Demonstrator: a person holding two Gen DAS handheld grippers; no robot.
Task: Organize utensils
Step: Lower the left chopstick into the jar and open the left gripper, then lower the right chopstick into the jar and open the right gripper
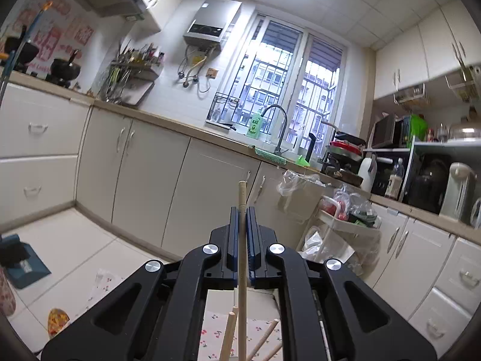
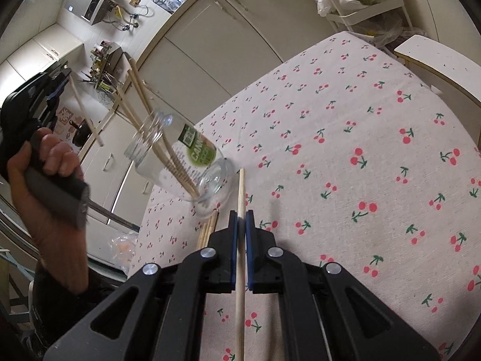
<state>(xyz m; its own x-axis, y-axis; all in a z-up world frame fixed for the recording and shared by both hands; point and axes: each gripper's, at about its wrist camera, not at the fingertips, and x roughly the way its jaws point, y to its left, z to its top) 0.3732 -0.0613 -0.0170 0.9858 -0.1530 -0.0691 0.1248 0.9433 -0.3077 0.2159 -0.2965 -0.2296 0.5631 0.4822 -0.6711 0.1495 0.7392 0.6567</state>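
In the left wrist view my left gripper [image 1: 243,210] is shut on a wooden chopstick [image 1: 242,249] and points level at the kitchen cabinets. Other chopstick ends [image 1: 228,334] stick up below it. In the right wrist view my right gripper [image 2: 240,214] is shut on another chopstick [image 2: 240,192], angled down over the cherry-print tablecloth [image 2: 345,150]. Just ahead of it stands a clear glass jar [image 2: 180,156] with a green label, holding several chopsticks. A few loose chopsticks [image 2: 209,228] lie beside the jar's base. The left gripper [image 2: 64,79] hovers up and left of the jar, with its chopstick [image 2: 85,111] hanging down.
A person's hand [image 2: 51,162] grips the left tool's handle. A white chair edge [image 2: 436,66] borders the table at the right. A white trolley [image 2: 360,15] with plastic bags stands beyond the table. Cream cabinets [image 1: 144,180] and a counter with a faucet [image 1: 279,126] line the walls.
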